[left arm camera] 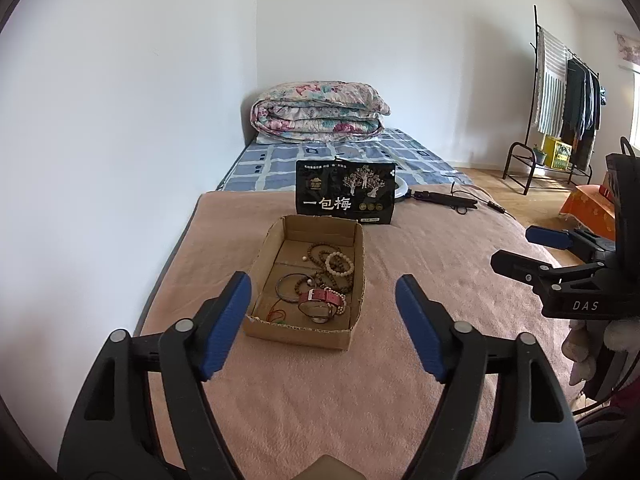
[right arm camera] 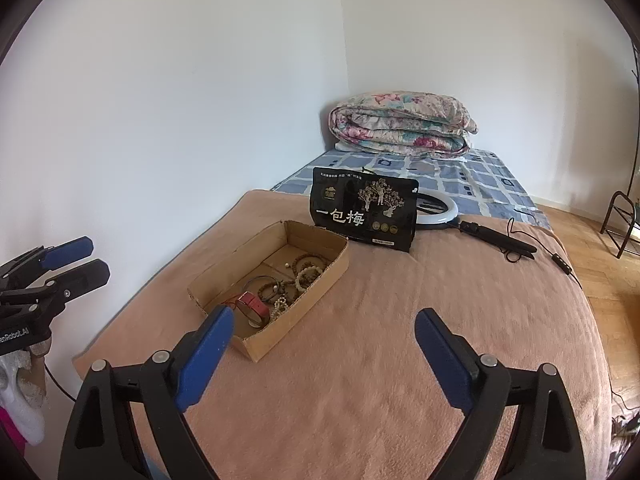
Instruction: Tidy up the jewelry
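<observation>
Here the blue-padded fingers of the left gripper [left arm camera: 323, 322] are spread wide with nothing between them, held just short of the cardboard box [left arm camera: 280, 330]; the right gripper [right arm camera: 324, 354] is likewise released and empty, hung over the bare pink blanket [right arm camera: 400, 360] beside the box. All the jewelry is seen lying inside the box: a red-strapped watch [left arm camera: 321, 298], a pale bead bracelet [left arm camera: 339, 263], dark bead strands [left arm camera: 320, 256] and a thin bangle [left arm camera: 289, 287], heaped and overlapping toward one side. Whether this heap is sorted or awaiting sorting cannot be settled. If a piece is to be lifted, it is best taken singly by an exposed loop, the fingers lowered clear of the box walls and closed gently, since the strands appear tangled. A black snack bag [left arm camera: 346, 194] is stood behind the box.
</observation>
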`<move>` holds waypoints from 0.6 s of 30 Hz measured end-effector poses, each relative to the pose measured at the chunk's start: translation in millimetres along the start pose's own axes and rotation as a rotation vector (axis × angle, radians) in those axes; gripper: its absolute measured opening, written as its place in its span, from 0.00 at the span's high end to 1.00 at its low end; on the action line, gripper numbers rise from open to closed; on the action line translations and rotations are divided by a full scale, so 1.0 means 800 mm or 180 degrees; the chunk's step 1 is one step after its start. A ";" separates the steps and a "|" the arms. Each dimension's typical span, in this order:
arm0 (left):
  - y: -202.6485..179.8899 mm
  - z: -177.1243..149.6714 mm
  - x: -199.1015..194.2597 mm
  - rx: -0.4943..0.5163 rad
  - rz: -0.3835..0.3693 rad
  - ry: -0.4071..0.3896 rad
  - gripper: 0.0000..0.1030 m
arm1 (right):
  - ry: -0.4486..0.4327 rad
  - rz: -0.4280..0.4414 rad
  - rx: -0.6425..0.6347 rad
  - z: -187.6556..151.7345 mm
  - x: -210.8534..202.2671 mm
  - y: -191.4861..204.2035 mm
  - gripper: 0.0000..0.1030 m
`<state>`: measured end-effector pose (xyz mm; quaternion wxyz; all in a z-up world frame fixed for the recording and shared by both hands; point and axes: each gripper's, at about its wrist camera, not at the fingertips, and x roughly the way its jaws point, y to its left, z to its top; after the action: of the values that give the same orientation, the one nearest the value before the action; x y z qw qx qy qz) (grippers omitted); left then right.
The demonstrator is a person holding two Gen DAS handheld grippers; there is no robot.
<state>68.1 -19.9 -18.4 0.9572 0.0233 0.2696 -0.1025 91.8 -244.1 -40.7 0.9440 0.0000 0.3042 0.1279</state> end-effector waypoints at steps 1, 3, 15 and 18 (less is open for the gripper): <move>0.000 -0.001 -0.003 -0.0005 0.0010 -0.0014 0.22 | -0.0011 -0.0003 0.0000 -0.001 -0.001 0.001 0.02; -0.001 -0.003 -0.010 -0.0012 0.0028 -0.0041 0.21 | -0.0047 -0.0024 -0.0023 -0.004 -0.004 0.004 0.00; -0.015 -0.010 -0.036 0.0037 0.0145 -0.0231 0.00 | -0.0216 -0.0367 -0.0355 -0.014 -0.020 0.019 0.00; -0.015 -0.011 -0.043 0.0030 0.0204 -0.0274 0.00 | -0.0242 -0.0377 -0.0376 -0.014 -0.022 0.021 0.00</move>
<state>32.2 -24.5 -7.8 0.9706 0.0321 0.2269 -0.0739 67.5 -233.3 -38.2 0.9591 -0.0688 0.2595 0.0895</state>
